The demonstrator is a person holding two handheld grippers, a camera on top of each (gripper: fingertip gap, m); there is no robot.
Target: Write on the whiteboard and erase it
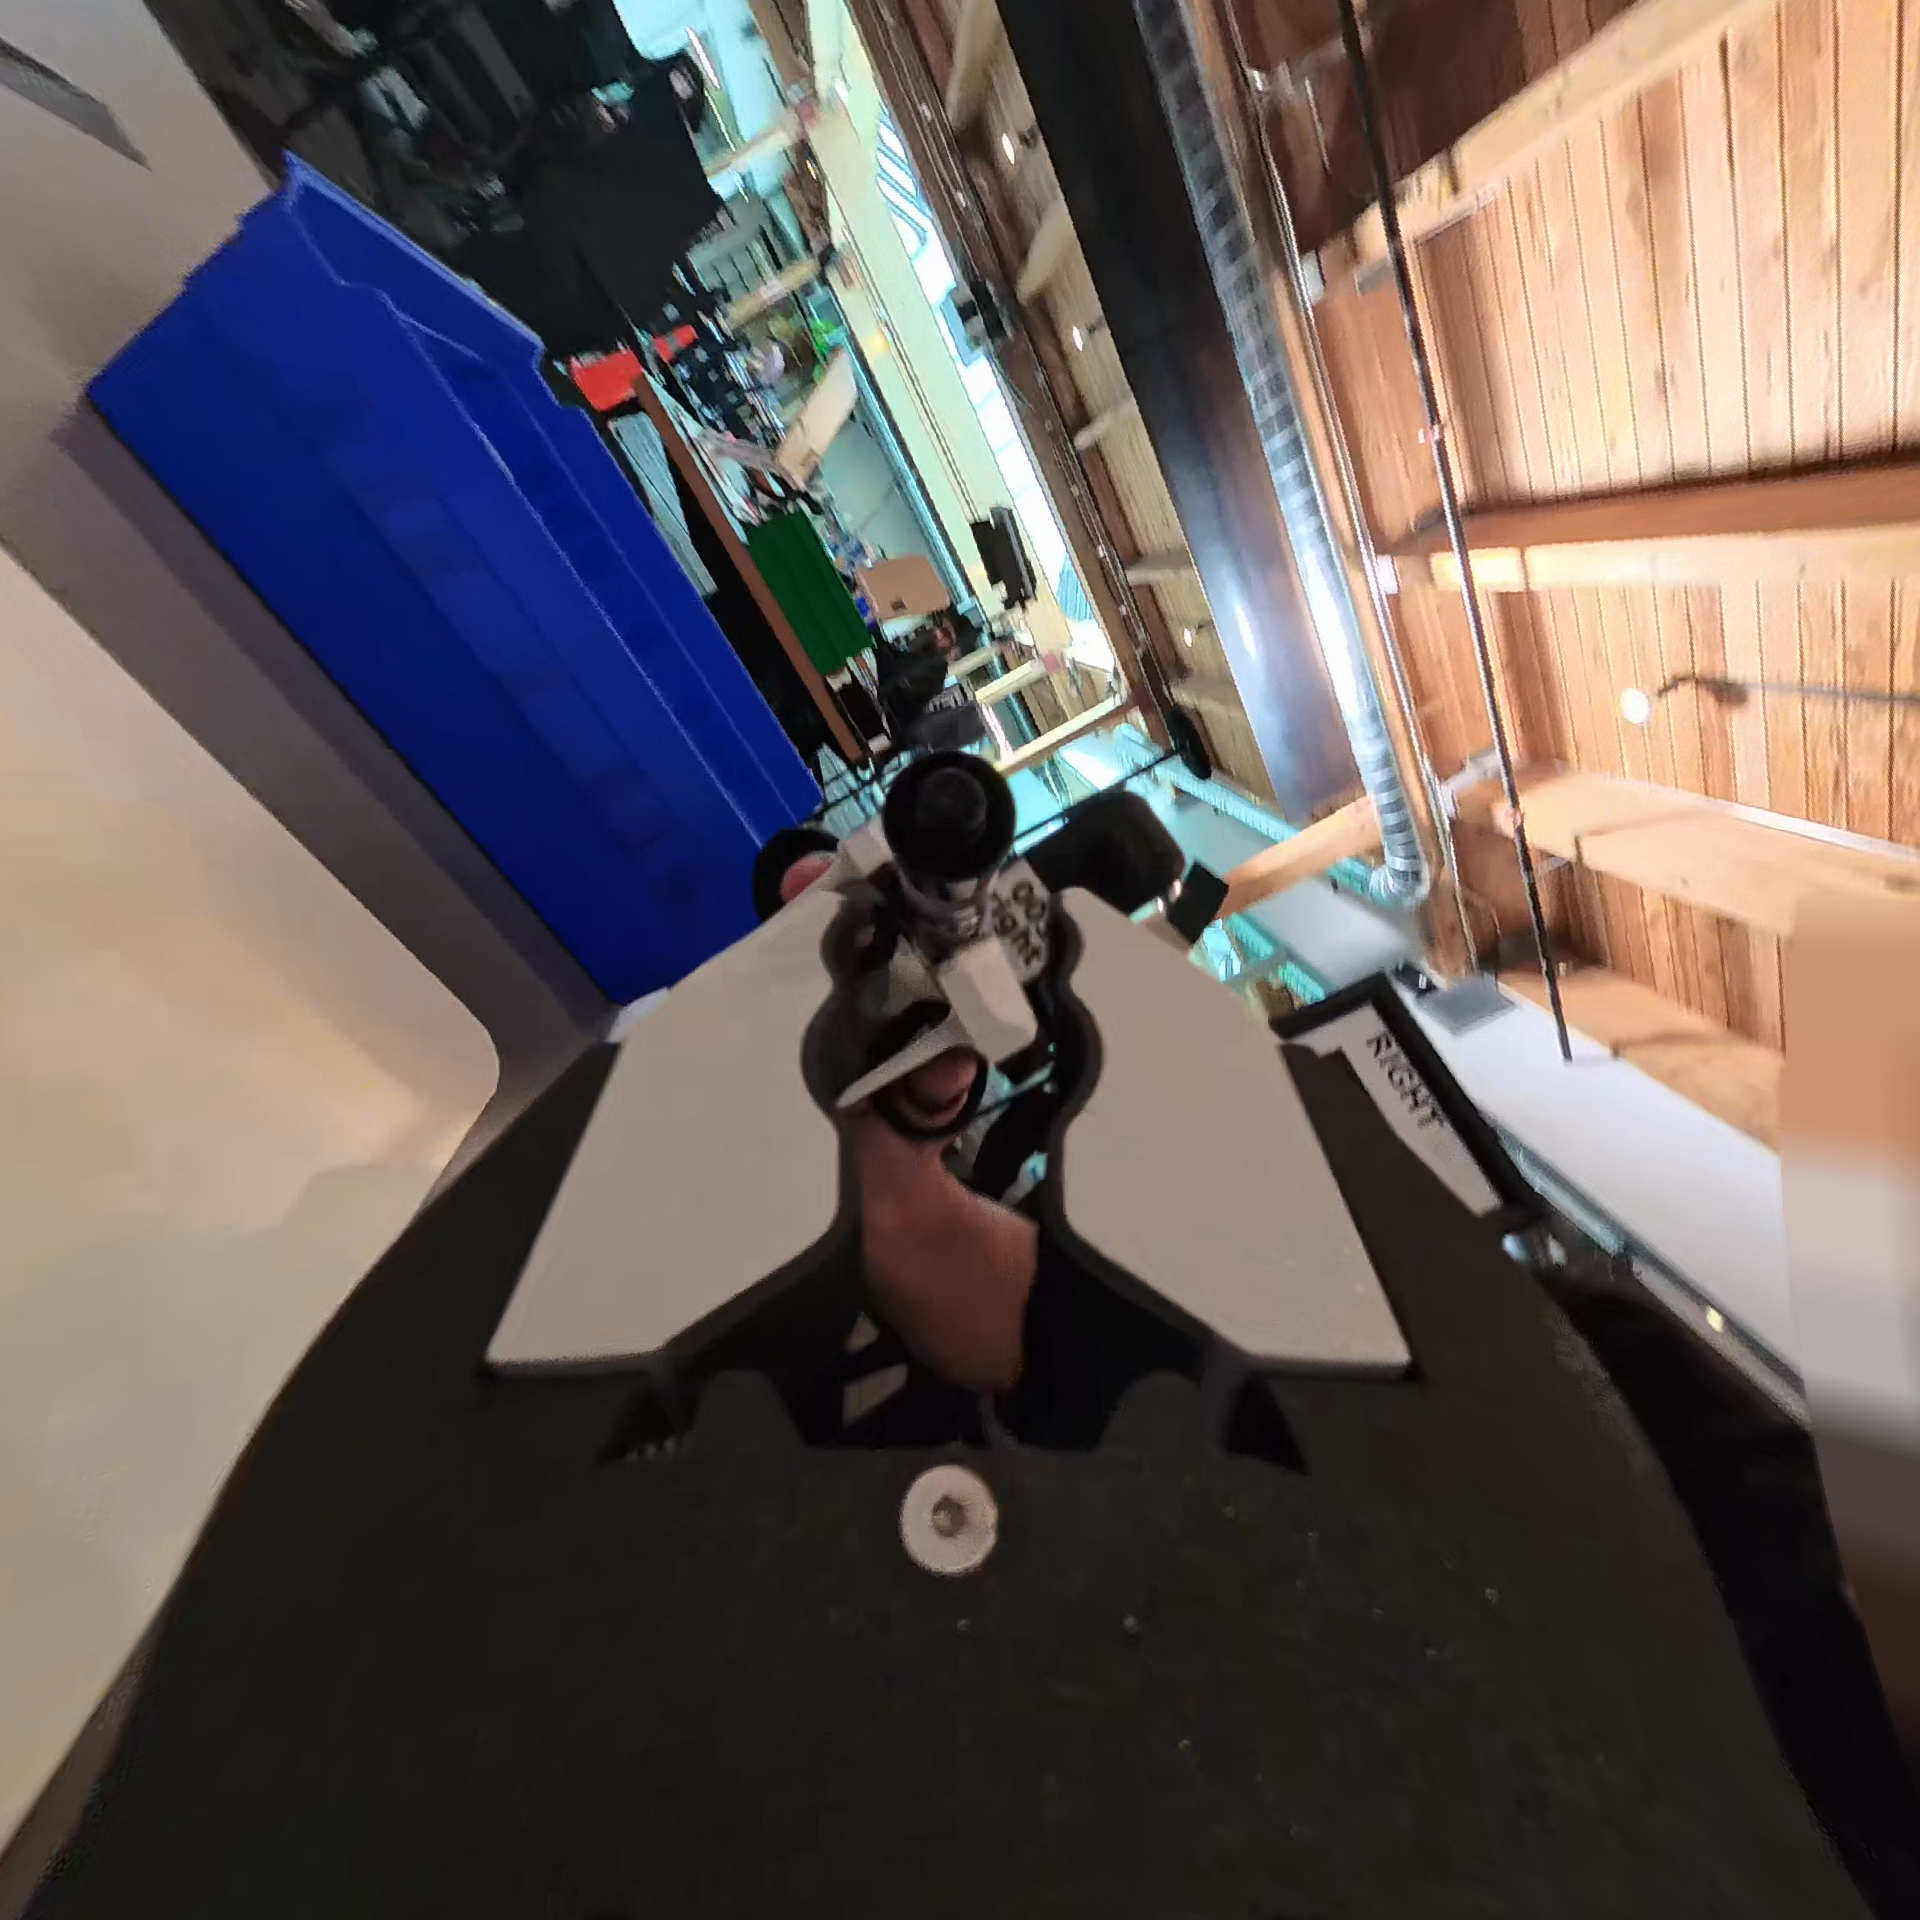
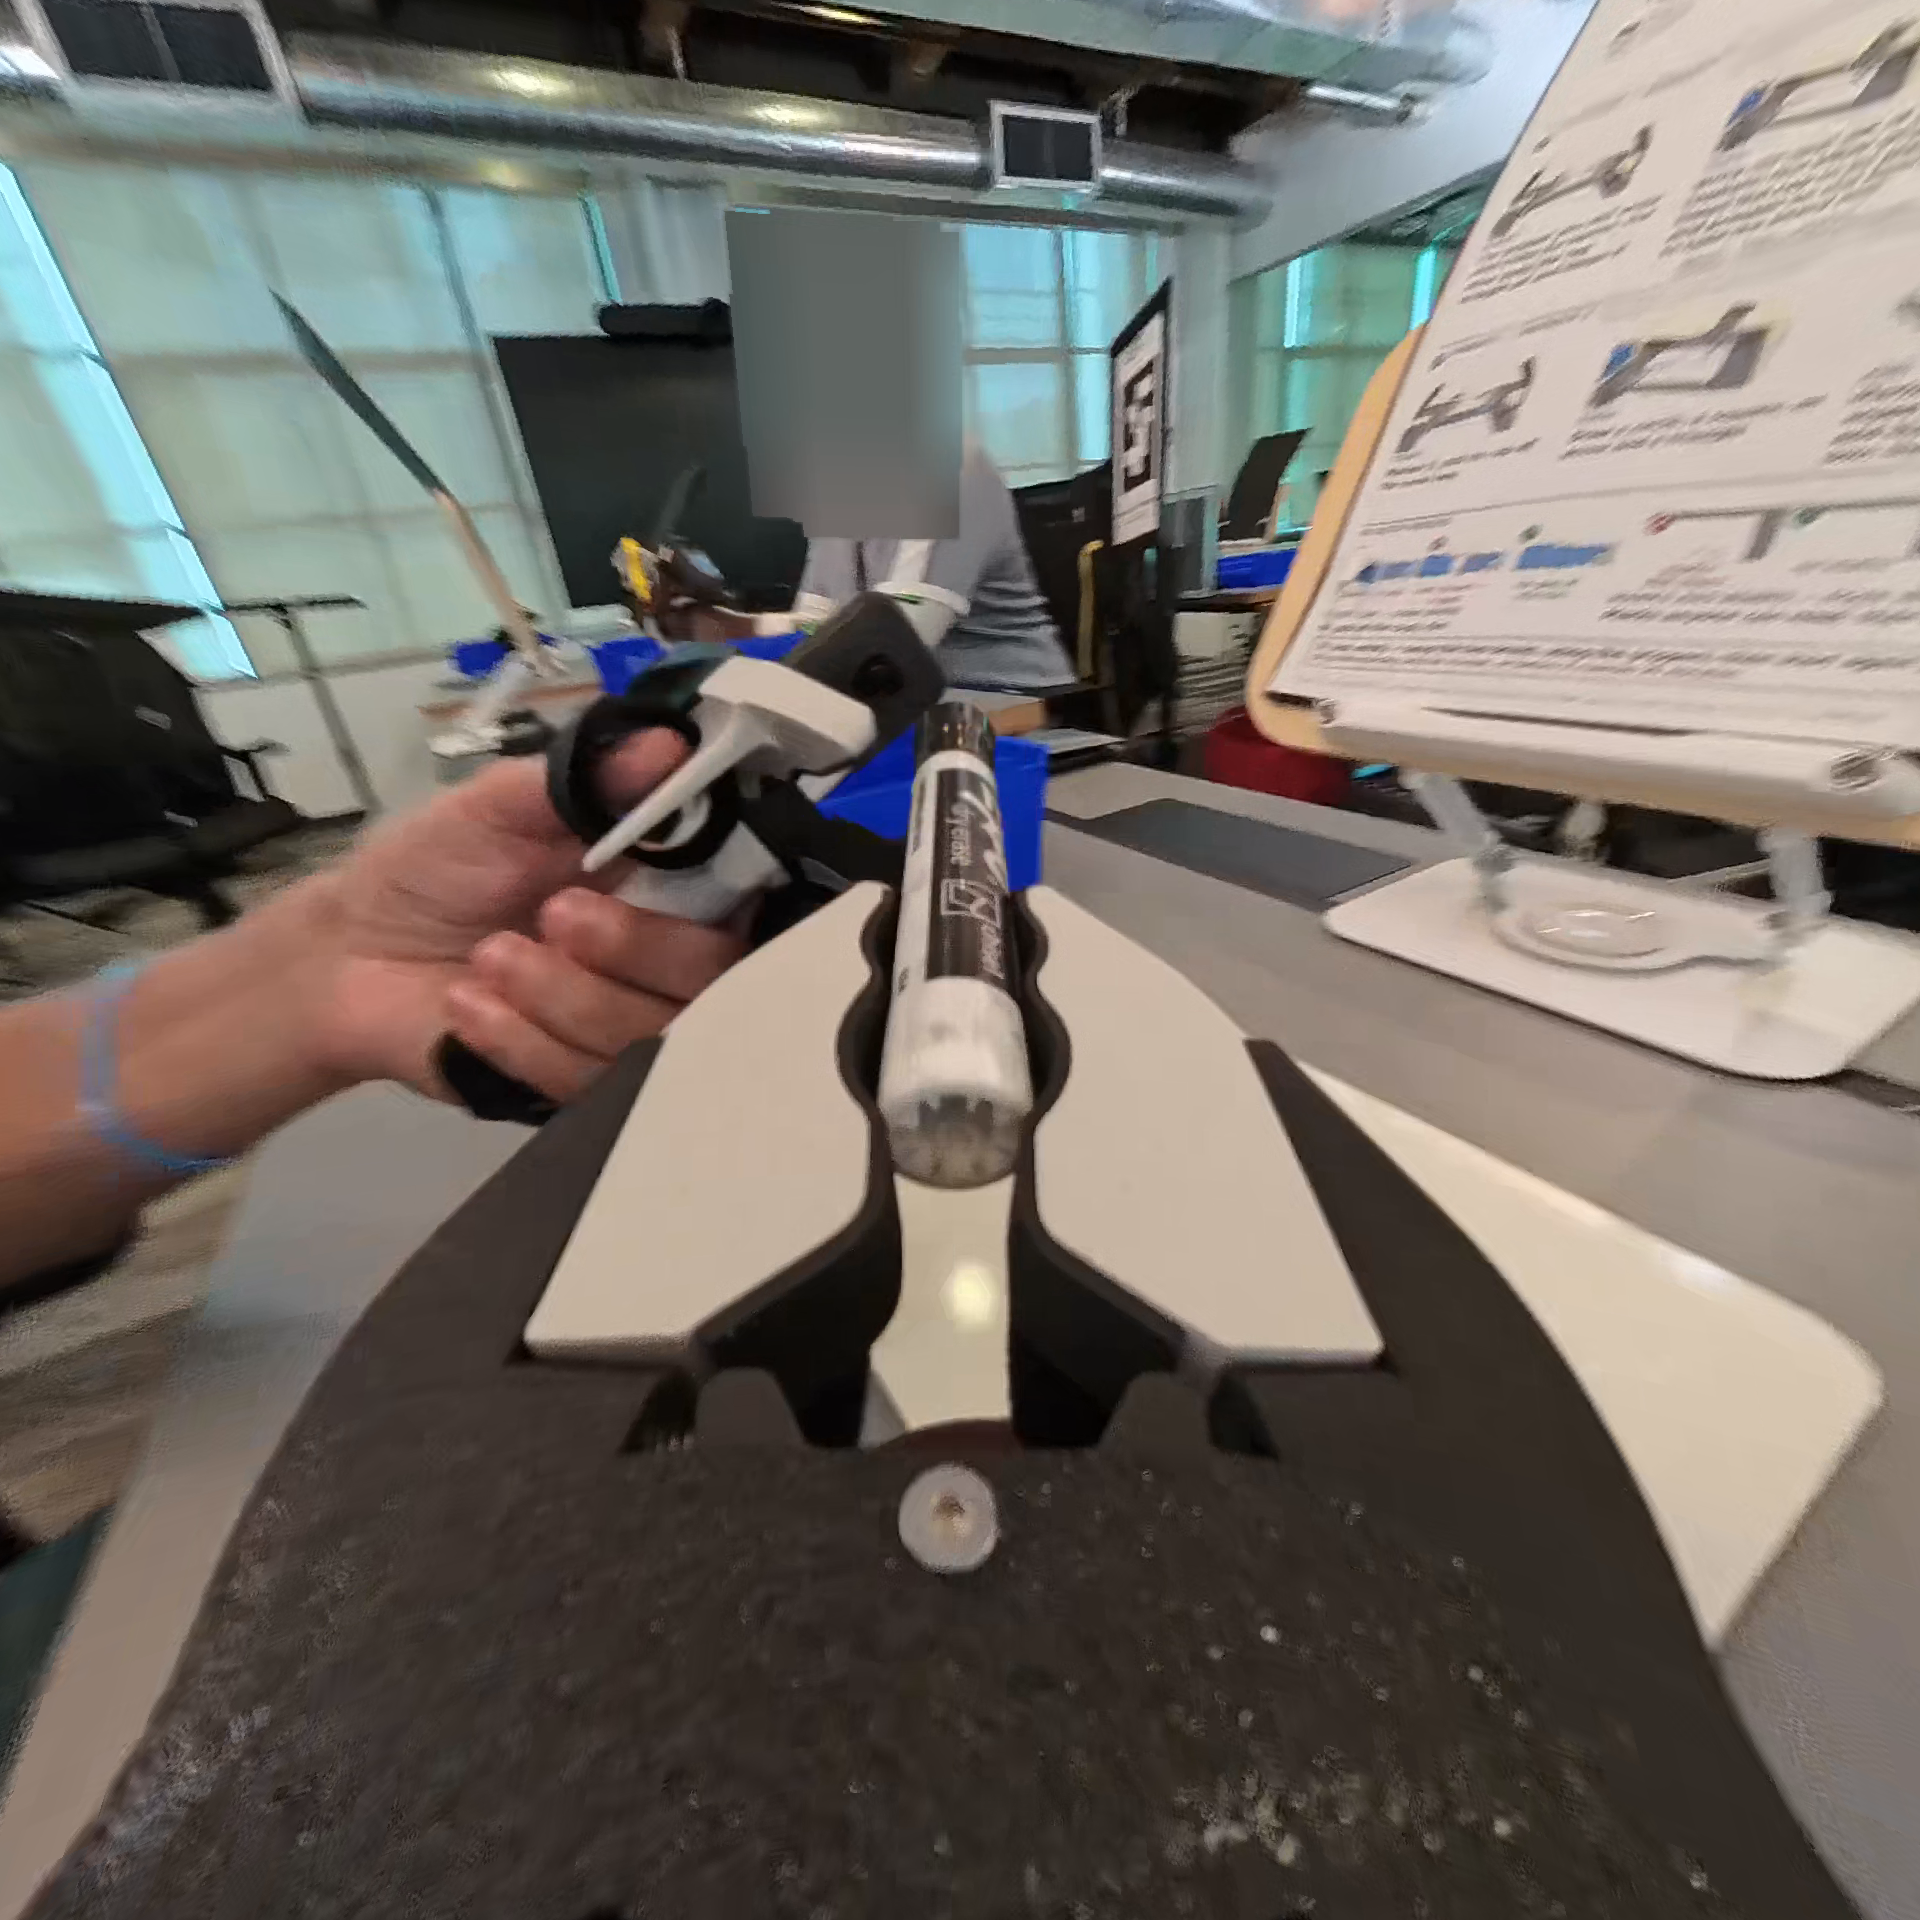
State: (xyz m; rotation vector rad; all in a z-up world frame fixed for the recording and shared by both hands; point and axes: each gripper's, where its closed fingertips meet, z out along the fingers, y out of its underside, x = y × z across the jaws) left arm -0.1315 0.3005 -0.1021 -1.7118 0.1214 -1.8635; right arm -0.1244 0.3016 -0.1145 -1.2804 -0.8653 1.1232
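Both grippers on one dry-erase marker, nose to nose above the bench.

Right gripper (image 2: 951,997) fingers (image 2: 748,1174) clamp the marker (image 2: 951,935) barrel, butt end toward camera. Left gripper (image 1: 951,935) fingers (image 1: 717,1174) are nearly closed around its black cap (image 1: 948,808). A hand (image 2: 436,935) holds the left gripper's handle. White whiteboard (image 2: 1558,1392) lies flat on the grey bench (image 2: 1247,914) below; blue bin (image 1: 416,540) and propped instruction sheet (image 2: 1662,364) beyond.
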